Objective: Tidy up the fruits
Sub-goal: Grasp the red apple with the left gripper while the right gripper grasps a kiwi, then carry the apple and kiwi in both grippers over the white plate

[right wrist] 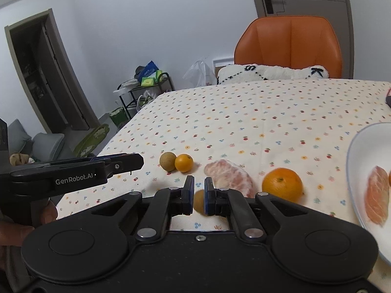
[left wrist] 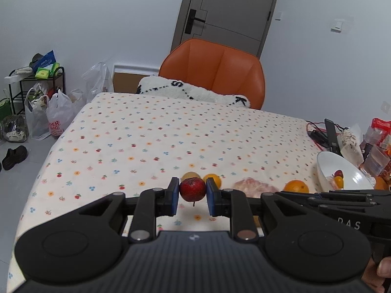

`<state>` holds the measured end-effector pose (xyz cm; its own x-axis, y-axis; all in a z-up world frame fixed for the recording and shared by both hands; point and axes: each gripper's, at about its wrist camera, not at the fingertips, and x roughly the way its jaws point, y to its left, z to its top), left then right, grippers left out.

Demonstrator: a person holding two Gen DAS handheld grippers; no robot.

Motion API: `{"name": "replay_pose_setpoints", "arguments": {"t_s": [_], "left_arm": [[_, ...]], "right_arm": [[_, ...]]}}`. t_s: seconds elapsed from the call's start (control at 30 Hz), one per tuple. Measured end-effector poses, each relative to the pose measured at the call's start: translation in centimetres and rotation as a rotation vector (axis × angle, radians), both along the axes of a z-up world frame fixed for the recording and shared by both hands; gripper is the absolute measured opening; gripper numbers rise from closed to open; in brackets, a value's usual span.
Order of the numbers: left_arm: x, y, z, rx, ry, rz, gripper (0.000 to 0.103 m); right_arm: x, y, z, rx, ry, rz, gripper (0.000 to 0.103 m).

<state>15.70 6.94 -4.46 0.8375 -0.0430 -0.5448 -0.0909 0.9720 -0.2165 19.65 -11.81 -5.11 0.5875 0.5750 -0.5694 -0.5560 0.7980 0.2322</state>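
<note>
My left gripper [left wrist: 192, 196] is shut on a small dark red fruit [left wrist: 192, 189] and holds it just above the tablecloth. Beyond it lie a brown longan [left wrist: 190, 175] and a small orange fruit [left wrist: 213, 179]. In the right wrist view my right gripper [right wrist: 199, 193] is shut on a small yellow-brown fruit [right wrist: 199, 201], low over the table's near side. Ahead of it are the longan [right wrist: 168, 161], the small orange fruit [right wrist: 183, 162], a peeled citrus piece [right wrist: 229, 175] and an orange [right wrist: 282, 184]. The white bowl [right wrist: 361, 151] at the right holds another peeled piece [right wrist: 377, 195].
An orange chair [left wrist: 215, 70] with a white cushion [left wrist: 193, 91] stands at the table's far edge. Cables, a phone stand and snack packets [left wrist: 376, 144] crowd the right side behind the bowl [left wrist: 354, 178]. Bags and a rack [left wrist: 36, 92] sit on the floor at the left.
</note>
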Motion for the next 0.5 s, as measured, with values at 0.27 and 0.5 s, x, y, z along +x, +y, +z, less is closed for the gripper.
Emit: {"name": "replay_pose_setpoints", "arguments": {"t_s": [0.27,0.5], "left_arm": [[-1.3,0.4,0.3,-0.002,-0.008,0.039,0.022],[-1.8,1.7,0.1,-0.007,-0.004,0.058,0.022]], "right_arm": [[-0.4,-0.2,-0.3,0.007,0.019,0.010,0.021],[0.0,1.7,-1.1,-0.025,0.014,0.012,0.042]]}}
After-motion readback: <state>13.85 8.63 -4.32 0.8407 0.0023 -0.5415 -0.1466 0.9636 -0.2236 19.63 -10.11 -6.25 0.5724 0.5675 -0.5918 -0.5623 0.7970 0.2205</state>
